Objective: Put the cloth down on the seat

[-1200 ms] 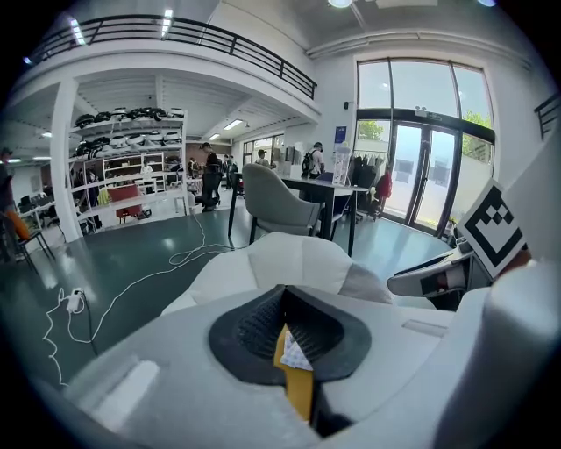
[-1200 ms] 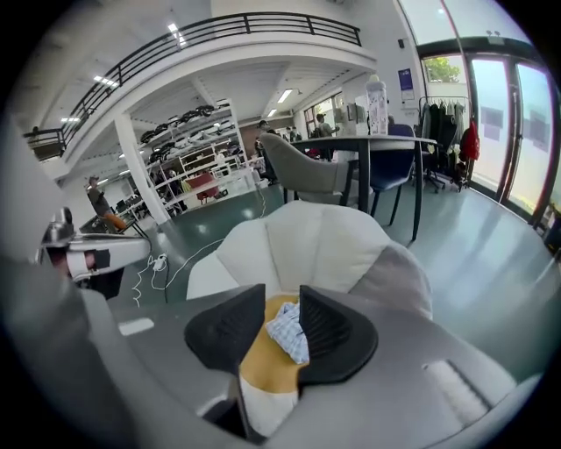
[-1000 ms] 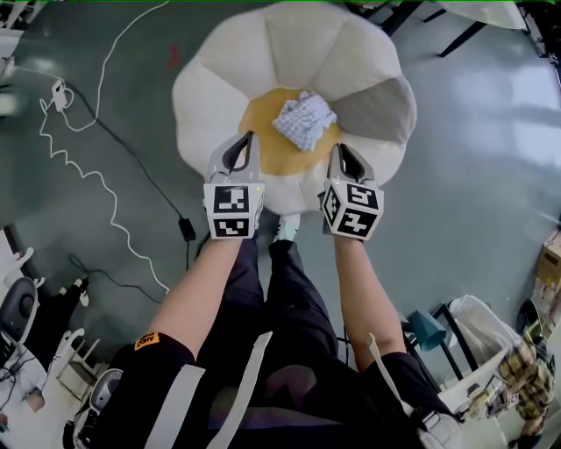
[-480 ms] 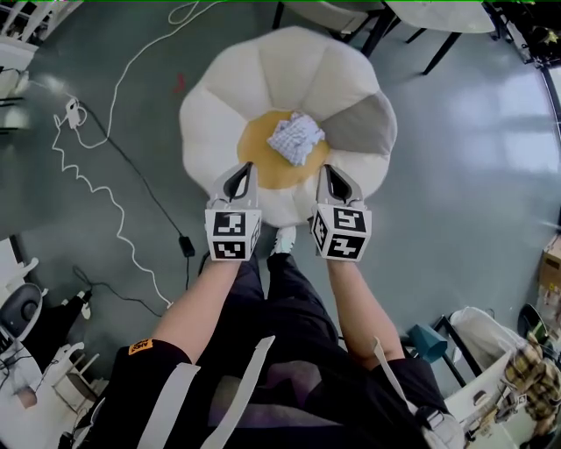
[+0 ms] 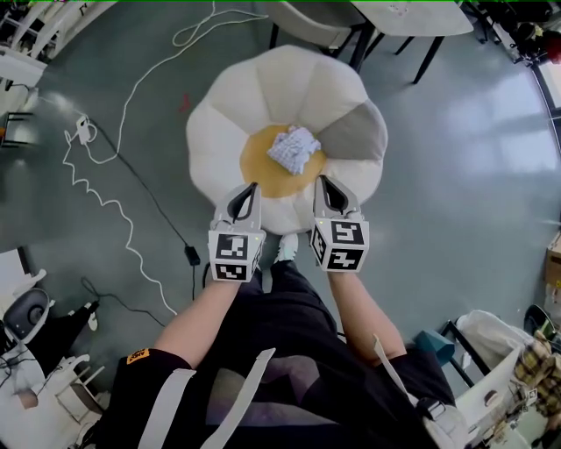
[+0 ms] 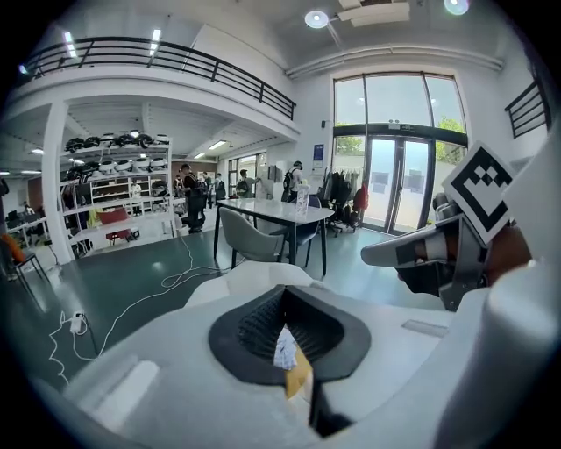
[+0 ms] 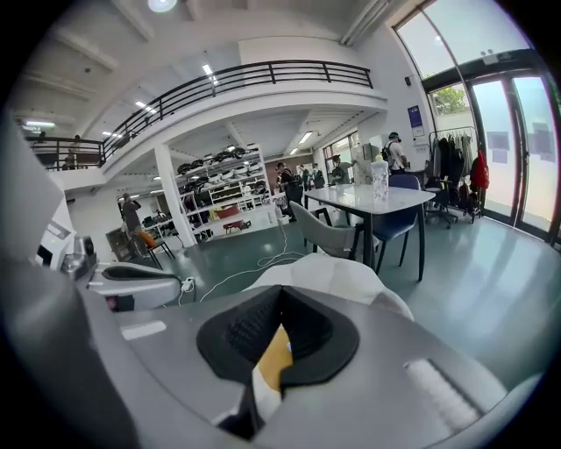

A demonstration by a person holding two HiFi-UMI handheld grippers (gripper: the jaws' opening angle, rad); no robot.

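Observation:
A crumpled white-and-blue cloth [image 5: 294,149] lies on the yellow centre of a flower-shaped seat [image 5: 263,88] with cream petals and one grey petal. Nothing holds the cloth. My left gripper [image 5: 252,187] hovers over the seat's near rim, shut and empty. My right gripper [image 5: 321,181] hangs beside it, also shut and empty, just short of the cloth. In the left gripper view the cloth [image 6: 282,349] and a strip of yellow show through the slit below the closed jaws. The right gripper view shows only the yellow centre [image 7: 273,358] there.
A white cable [image 5: 114,210] winds over the green floor to the left, with a black plug [image 5: 191,256] near my left arm. A table with dark legs [image 5: 386,26] and a grey chair [image 6: 254,237] stand beyond the seat. People stand far off in the hall.
Both grippers have drawn back a little from the cloth toward the seat's near rim. The cloth has stayed on the yellow centre. The view takes in more floor.

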